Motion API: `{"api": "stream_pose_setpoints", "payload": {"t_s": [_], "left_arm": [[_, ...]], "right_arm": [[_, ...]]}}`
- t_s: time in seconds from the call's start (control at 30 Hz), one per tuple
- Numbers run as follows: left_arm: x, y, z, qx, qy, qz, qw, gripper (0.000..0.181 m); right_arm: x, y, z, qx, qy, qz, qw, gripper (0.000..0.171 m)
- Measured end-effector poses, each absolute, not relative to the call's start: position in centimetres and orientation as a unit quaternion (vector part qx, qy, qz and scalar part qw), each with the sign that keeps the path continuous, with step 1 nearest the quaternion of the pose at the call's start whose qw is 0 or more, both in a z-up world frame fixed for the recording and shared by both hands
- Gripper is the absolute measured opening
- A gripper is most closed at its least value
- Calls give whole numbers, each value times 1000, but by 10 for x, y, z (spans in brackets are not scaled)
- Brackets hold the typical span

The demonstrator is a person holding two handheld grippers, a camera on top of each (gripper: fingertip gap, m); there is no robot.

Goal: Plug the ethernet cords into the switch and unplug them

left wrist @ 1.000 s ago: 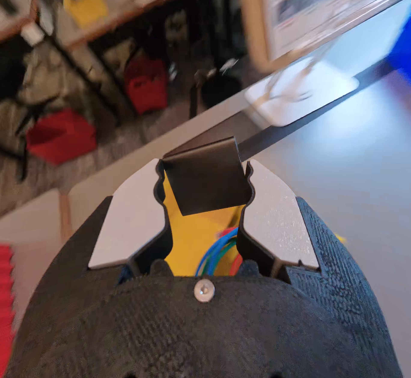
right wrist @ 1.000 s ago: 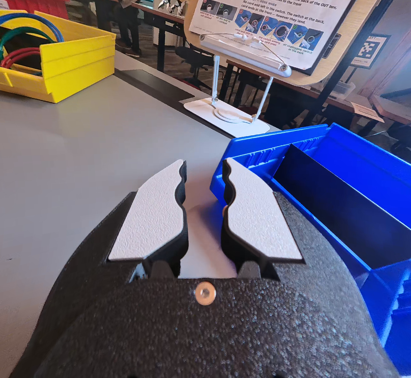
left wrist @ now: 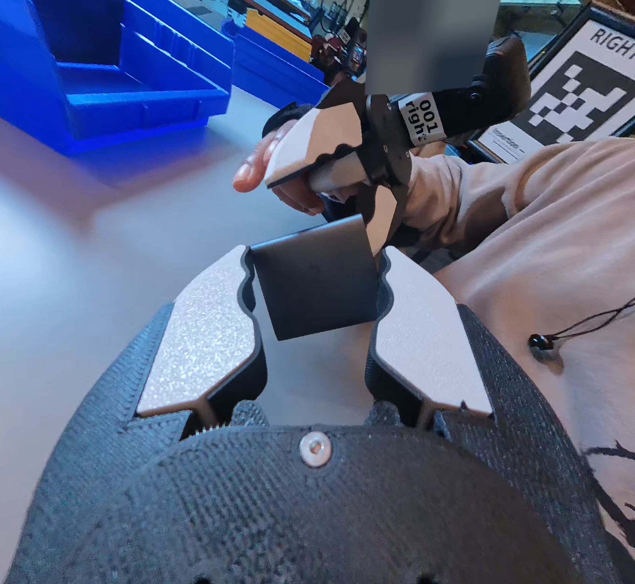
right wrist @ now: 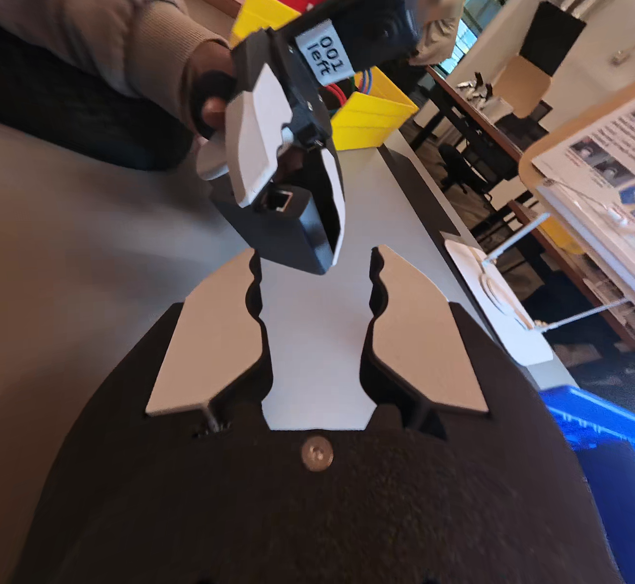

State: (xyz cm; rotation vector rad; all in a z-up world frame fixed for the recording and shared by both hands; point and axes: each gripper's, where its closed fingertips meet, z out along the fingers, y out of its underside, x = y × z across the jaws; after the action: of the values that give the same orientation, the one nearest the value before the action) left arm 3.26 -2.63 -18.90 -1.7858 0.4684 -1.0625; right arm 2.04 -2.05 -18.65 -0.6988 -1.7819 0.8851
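From the left wrist, the blue bin [left wrist: 113, 62] on the grey table [left wrist: 68, 258] looks empty; the left gripper [left wrist: 314, 287] now faces it, fingers clamping the black switch [left wrist: 316, 287]. From the right wrist, coloured cords [right wrist: 338, 91] lie in the yellow bin [right wrist: 371, 121]; the right gripper [right wrist: 314, 270], previously narrower, gapes empty.

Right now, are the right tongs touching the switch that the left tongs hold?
Apart. In the right wrist view the right tongs stand open, and bare table shows between their tips and the switch, which the left tongs clamp.
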Motion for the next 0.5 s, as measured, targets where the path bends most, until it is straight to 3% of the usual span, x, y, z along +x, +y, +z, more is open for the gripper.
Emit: {"api": "stream_pose_setpoints", "payload": {"t_s": [0.1, 0.23, 0.33, 0.4, 0.5], "left_arm": [[42, -34, -192, -731, 198, -468, 456, 70], [53, -40, -196, -734, 218, -471, 438, 69], [51, -39, -193, -734, 214, -471, 441, 69], [44, -39, -186, -725, 219, -461, 462, 54], [25, -36, -174, -717, 235, -404, 517, 52]], "right_arm": [[25, -40, -187, -240, -753, 360, 496, 57], [29, -61, -200, -199, -786, 339, 477, 34], [29, -60, -198, -211, -782, 352, 469, 32], [29, -58, -197, -228, -779, 369, 452, 26], [30, -42, -191, -264, -758, 387, 453, 20]]}}
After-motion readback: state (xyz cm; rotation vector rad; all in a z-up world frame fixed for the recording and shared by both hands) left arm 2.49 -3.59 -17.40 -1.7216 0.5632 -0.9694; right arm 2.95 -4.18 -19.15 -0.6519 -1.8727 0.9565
